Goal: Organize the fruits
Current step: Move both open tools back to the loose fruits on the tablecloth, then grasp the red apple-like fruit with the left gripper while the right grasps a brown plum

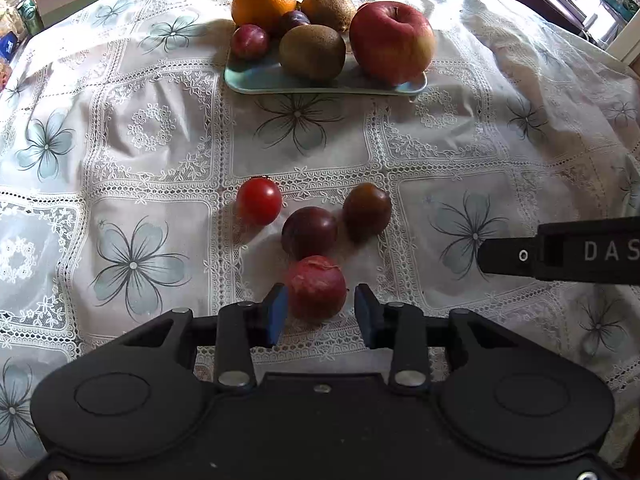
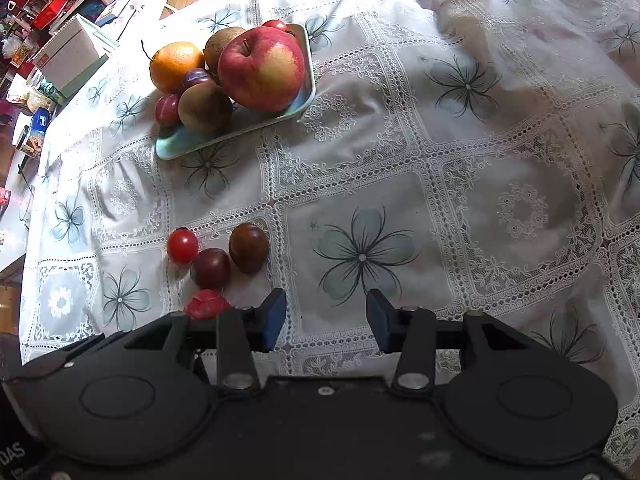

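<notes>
The left gripper (image 1: 320, 312) sits low over the worktop (image 1: 500, 152), which is covered with a white lace cloth printed with grey flowers. Its blue-padded fingers (image 1: 276, 312) are spread around a pale red plum (image 1: 316, 286); the plum lies between them, close to the left pad, with a slim gap on the right side, so it is framed but not pinched. Just beyond the fingertips a dark plum (image 1: 309, 232) touches it, and past that a brownish-dark fruit (image 1: 367, 210) lies off to the right and a bright red tomato (image 1: 259, 201) off to the left. Well ahead of the fingers a light blue tray (image 1: 256, 78) carries the sorted pile: a big red apple (image 1: 390, 42), two kiwis (image 1: 312, 52), an orange (image 1: 263, 2) and two small plums (one half hidden among the others).

The right gripper (image 2: 326, 318) hangs over bare cloth, its fingers (image 2: 274, 318) wide apart with nothing between them. The loose fruit lies off to the left of its fingers, and the tray (image 2: 176, 144) is far ahead and to the left. Its black arm pokes into the left camera's view from the right edge.
</notes>
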